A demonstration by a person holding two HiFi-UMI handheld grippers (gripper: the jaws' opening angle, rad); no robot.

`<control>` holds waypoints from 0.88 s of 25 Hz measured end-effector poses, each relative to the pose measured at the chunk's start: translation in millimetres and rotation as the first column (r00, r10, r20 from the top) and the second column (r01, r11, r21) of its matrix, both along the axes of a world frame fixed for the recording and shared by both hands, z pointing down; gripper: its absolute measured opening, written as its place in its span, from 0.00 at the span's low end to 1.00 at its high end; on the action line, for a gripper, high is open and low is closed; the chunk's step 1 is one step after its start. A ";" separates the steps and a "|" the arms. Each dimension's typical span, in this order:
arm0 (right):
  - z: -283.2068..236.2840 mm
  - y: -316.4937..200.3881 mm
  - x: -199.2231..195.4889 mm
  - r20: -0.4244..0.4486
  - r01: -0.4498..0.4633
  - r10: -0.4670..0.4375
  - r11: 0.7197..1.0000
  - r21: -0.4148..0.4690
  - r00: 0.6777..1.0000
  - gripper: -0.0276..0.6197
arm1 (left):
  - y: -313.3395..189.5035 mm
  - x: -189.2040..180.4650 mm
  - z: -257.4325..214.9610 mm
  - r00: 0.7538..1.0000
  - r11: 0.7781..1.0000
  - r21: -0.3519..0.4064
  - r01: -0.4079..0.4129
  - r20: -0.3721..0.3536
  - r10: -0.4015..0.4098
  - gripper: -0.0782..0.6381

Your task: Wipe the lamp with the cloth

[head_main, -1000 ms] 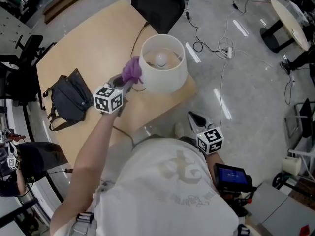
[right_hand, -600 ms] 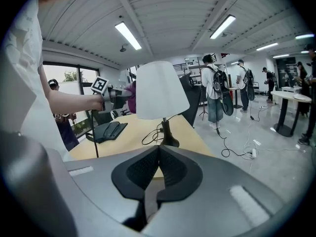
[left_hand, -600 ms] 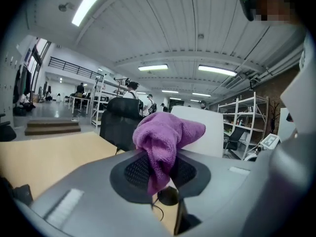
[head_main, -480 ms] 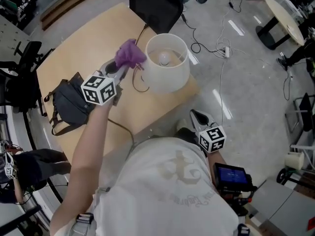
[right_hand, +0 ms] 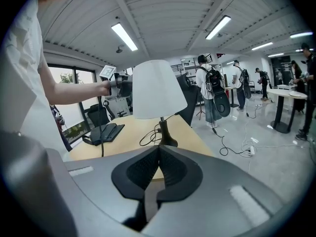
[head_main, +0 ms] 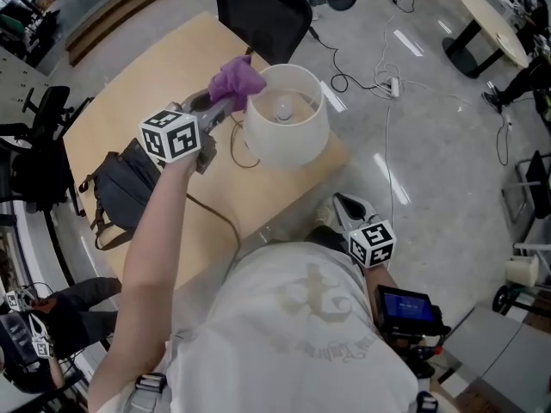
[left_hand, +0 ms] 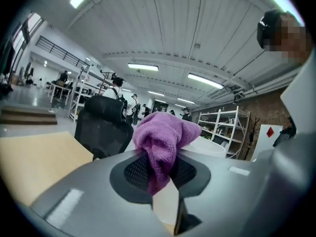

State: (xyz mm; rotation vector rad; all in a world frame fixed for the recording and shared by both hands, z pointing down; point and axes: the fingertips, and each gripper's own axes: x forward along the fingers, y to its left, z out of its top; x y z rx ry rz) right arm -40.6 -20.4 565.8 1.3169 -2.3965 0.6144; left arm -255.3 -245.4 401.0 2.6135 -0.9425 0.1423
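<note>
Cloth (head_main: 237, 80): purple. Lamp (head_main: 288, 132): white shade, dark base. Table (head_main: 129, 84): pale tan wood. Bag (head_main: 120, 188): dk grey/black. Chair (head_main: 263, 11): black. Marker cubes (head_main: 172, 136): white w/ black square patterns. Shirt (head_main: 293, 334): white, faint beige print. Floor (head_main: 430, 144): grey.

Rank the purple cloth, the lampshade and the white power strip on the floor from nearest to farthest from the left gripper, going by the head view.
1. purple cloth: pinched in the left gripper itself.
2. lampshade: just right of the cloth.
3. power strip: on the floor, well off to the right.
</note>
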 end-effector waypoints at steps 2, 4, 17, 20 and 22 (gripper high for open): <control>-1.3 -3.2 3.9 -0.002 -0.009 0.009 1.000 0.003 1.000 0.06 | -1.7 4.3 9.3 1.000 0.999 -0.041 -0.013 -0.010 0.013 0.21; -1.8 -6.3 7.9 -0.006 -0.020 0.020 1.000 0.004 1.000 0.06 | -6.4 4.3 19.2 1.000 0.998 -0.065 -0.010 0.008 0.010 0.21; 5.9 -12.3 41.4 -0.016 -0.054 0.054 0.998 -0.031 0.998 0.06 | -32.1 -1.6 108.7 0.987 0.971 -0.239 0.010 0.157 0.028 0.22; 2.0 -25.1 46.7 -0.015 -0.034 0.034 0.999 -0.019 0.999 0.06 | -38.0 -6.3 100.3 0.988 0.975 -0.219 0.041 0.155 -0.007 0.22; -1.5 -35.1 51.0 -0.013 -0.021 0.021 1.000 -0.010 1.000 0.06 | -43.2 -7.7 78.0 0.991 0.982 -0.185 0.044 0.135 -0.019 0.22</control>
